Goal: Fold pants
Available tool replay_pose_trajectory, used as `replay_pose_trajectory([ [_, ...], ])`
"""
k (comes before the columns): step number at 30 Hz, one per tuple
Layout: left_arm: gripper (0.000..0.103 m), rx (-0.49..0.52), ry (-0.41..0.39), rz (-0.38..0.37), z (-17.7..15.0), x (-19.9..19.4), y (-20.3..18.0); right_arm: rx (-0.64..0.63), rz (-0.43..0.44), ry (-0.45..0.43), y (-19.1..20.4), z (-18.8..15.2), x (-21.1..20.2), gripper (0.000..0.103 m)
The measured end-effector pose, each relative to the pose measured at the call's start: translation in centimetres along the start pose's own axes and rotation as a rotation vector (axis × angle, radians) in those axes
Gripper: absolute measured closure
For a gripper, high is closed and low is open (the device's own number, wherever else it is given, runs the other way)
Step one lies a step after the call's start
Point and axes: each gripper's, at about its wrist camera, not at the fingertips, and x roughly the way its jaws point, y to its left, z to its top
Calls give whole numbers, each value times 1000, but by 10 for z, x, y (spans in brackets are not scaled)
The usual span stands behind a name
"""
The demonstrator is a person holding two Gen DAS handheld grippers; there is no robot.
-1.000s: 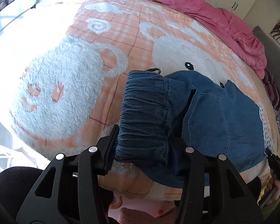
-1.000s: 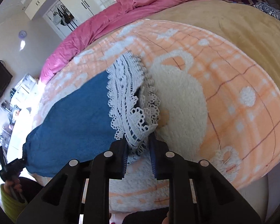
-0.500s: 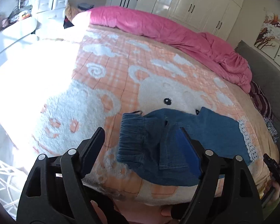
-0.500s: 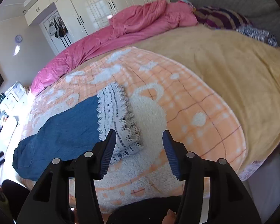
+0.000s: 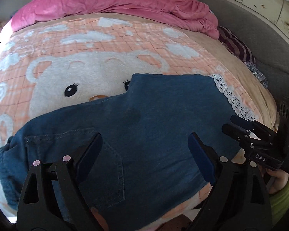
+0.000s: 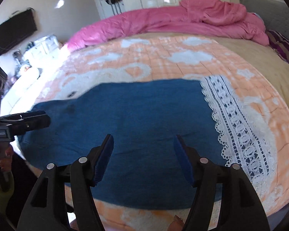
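The pants (image 5: 154, 119), blue denim with a white lace trim (image 6: 239, 127) along the leg hem, lie flat on the bed near its front edge, spread across the peach checked blanket (image 5: 109, 44) with the fluffy white bear pattern. Their gathered waistband (image 5: 3, 165) sits toward the front left corner of the blanket, and the lace hem reaches toward the blanket's right edge, where plain tan bedding (image 6: 260, 57) begins. A back pocket (image 5: 98, 165) faces up close to the waistband. The left gripper (image 5: 145, 154) hangs above the waist half of the pants with its jaws spread wide; they have just been opening, and no cloth is between them or touching the blue pads. The right gripper (image 6: 142, 157) hangs over the leg half, just left of the lace, its jaws also apart after just opening, with nothing clamped. In the left wrist view the right gripper shows at the right edge, held by a hand (image 5: 279, 181) in a green sleeve (image 5: 281, 198). A crumpled pink duvet (image 5: 113, 5) lies along the bed's far edge.
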Motion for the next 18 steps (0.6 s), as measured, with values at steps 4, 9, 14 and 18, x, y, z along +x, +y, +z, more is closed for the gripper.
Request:
replay_pose_trajectory([
  [4, 11, -15, 35, 28, -2, 23, 8, 51, -194, 39, -32, -10, 1, 40],
  [9, 9, 24, 32, 53, -7, 26, 3, 126, -234, -4, -59, -13, -20, 40],
  [14, 9, 34, 44, 131, -13, 48, 0, 79, -265, 10, -51, -17, -6, 33],
  [18, 9, 48, 29, 161, -14, 48, -3, 105, -243, -8, -58, -21, -8, 27],
])
